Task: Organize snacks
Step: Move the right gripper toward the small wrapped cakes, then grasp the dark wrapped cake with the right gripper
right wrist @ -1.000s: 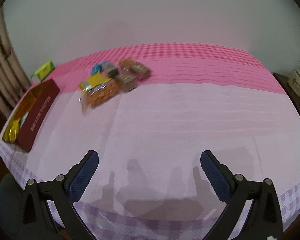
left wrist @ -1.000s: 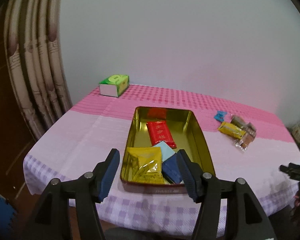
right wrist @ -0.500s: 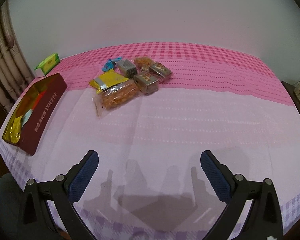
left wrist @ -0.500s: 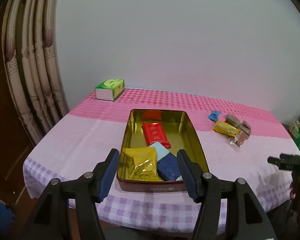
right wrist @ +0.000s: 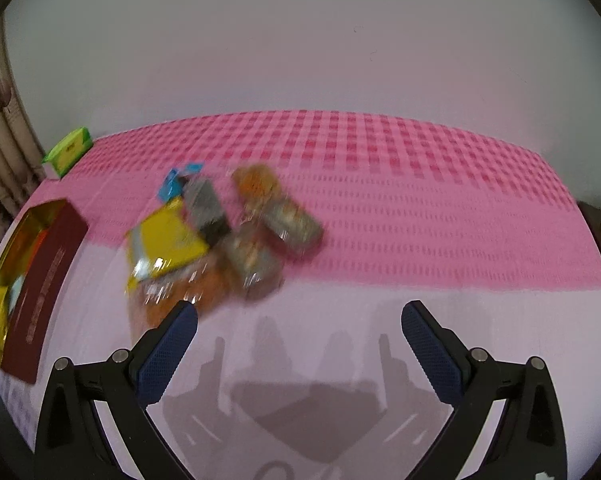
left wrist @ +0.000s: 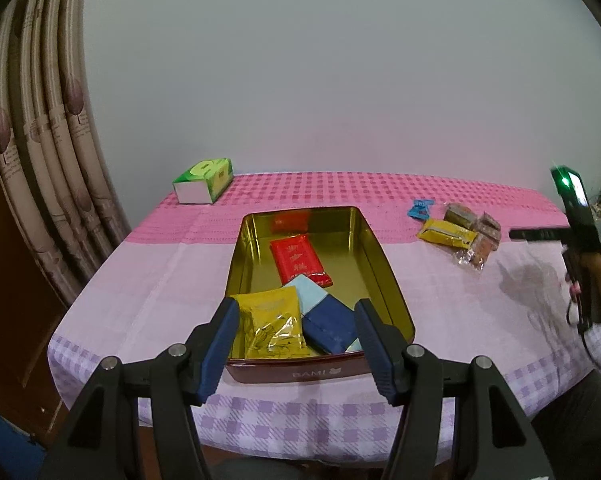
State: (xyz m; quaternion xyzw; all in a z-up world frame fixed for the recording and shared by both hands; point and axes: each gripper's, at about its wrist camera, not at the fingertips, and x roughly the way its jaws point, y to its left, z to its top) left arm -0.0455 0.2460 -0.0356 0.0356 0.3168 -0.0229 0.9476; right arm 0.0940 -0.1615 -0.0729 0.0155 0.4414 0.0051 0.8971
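A dark red tin (left wrist: 396,292) with a gold inside lies open on the pink cloth; in it are a red packet (left wrist: 298,260), a yellow packet (left wrist: 270,326) and a blue packet (left wrist: 328,326). My left gripper (left wrist: 294,330) hovers open over the tin's near end, nothing between its pads. A loose pile of snacks (right wrist: 220,236) lies further right: a yellow packet (right wrist: 166,240), a small blue candy (right wrist: 176,182) and several clear-wrapped bars. My right gripper (right wrist: 300,338) is open just short of that pile, empty. The tin (right wrist: 46,276) shows at the left edge of the right wrist view.
A green tissue box (left wrist: 204,180) stands at the table's far left corner, beside curtains (left wrist: 48,160). The right-hand device and a person's hand (left wrist: 580,248) show at the right edge of the left wrist view. A white wall backs the table.
The right gripper has travelled toward the snack pile, which now looks larger and blurred just ahead of its fingers. The left gripper rolled slightly and stayed over the tin.
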